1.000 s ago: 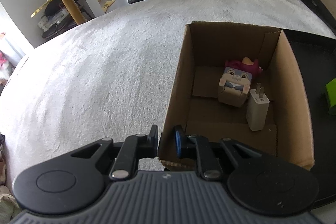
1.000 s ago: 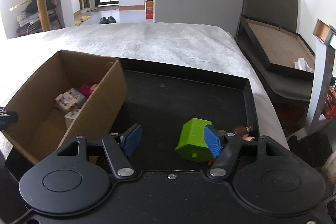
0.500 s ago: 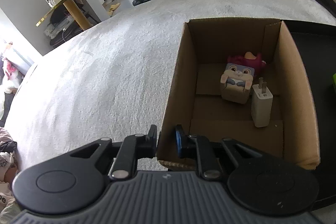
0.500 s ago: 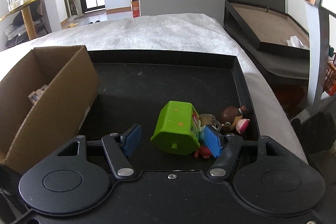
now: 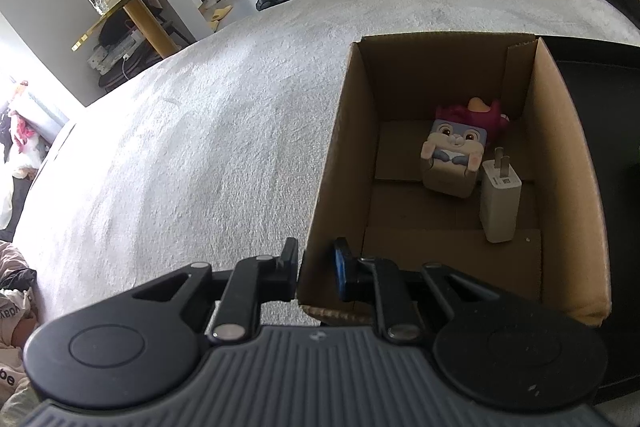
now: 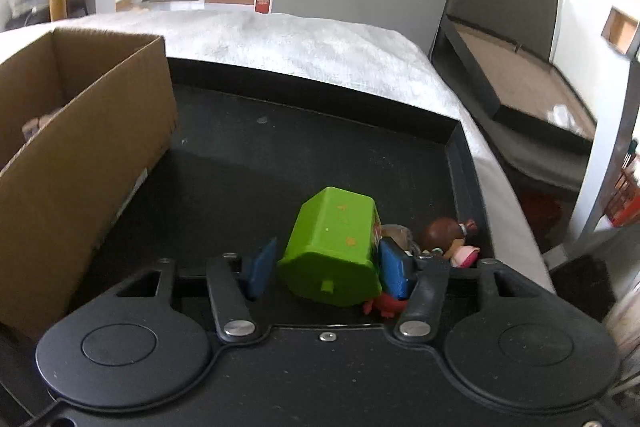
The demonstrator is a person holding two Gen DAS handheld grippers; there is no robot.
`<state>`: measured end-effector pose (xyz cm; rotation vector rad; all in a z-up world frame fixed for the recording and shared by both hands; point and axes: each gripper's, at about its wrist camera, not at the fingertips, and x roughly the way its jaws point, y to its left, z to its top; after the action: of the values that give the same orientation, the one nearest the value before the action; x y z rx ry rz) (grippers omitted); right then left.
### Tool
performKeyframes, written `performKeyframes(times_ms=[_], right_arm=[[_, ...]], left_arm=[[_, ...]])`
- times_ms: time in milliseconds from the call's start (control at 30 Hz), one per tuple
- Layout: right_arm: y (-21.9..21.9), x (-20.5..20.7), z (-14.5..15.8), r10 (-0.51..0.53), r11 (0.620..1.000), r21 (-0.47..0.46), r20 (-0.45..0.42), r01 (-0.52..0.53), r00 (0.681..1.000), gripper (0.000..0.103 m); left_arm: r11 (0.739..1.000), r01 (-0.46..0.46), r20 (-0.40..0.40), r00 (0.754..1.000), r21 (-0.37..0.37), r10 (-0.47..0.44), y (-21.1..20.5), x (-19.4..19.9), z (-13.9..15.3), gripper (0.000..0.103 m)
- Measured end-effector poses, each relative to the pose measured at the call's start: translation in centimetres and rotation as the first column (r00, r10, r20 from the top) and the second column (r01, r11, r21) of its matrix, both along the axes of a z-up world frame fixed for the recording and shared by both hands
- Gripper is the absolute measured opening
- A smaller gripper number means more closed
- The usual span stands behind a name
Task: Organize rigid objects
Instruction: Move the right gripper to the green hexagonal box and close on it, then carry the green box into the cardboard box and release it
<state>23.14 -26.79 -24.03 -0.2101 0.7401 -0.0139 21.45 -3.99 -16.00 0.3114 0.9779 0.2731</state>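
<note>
- Left gripper (image 5: pixel 316 263): jaws pinched onto near wall of cardboard box (image 5: pixel 332 155).
- Right gripper (image 6: pixel 326 267): jaws closing around green block (image 6: pixel 332 247); contact cannot be told.
- Green block lies in black tray (image 6: pixel 320 107), beside box.

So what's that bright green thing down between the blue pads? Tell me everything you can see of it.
The green block looks like a hard plastic toy, boxy with slanted corners, dotted with small orange marks and with a small square nub on its near face. It lies tipped on the black tray, between the closing blue pads of the right gripper; the right pad is against it, the left just short. Small figurines crowd its right side.
</note>
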Motion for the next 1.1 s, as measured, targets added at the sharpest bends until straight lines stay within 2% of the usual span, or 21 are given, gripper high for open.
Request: performKeyframes(times_ms=[167,300,667,1100], right_arm=[[-0.1,-0.8,0.4,0.008,1.0,0.002,-0.015,-0.008,1.0,0.053],[-0.4,-1.1,1.1,0.002,0.999,0.04,-0.018,-0.001,1.0,0.053],[0.2,-1.1,3.7,0.032,0.996,0.077,0.01,-0.032,0.999,0.053],[3.7,-1.2,7.3,0.12,0.989,0.075,0.078,-0.126,0.99,0.053]], left_arm=[[1.0,-0.002,0.002,1.0,-0.006,0.002,0.1,-0.1,0.0,0.017],[1.0,-0.003,0.008,1.0,-0.013,0.003,0.2,-0.2,0.1,0.017],[0.998,-0.008,0.016,1.0,-0.056,0.009,0.9,-0.3,0.2,0.017],[0.991,-0.032,0.026,0.999,-0.131,0.036,1.8,-0.3,0.6,0.015]])
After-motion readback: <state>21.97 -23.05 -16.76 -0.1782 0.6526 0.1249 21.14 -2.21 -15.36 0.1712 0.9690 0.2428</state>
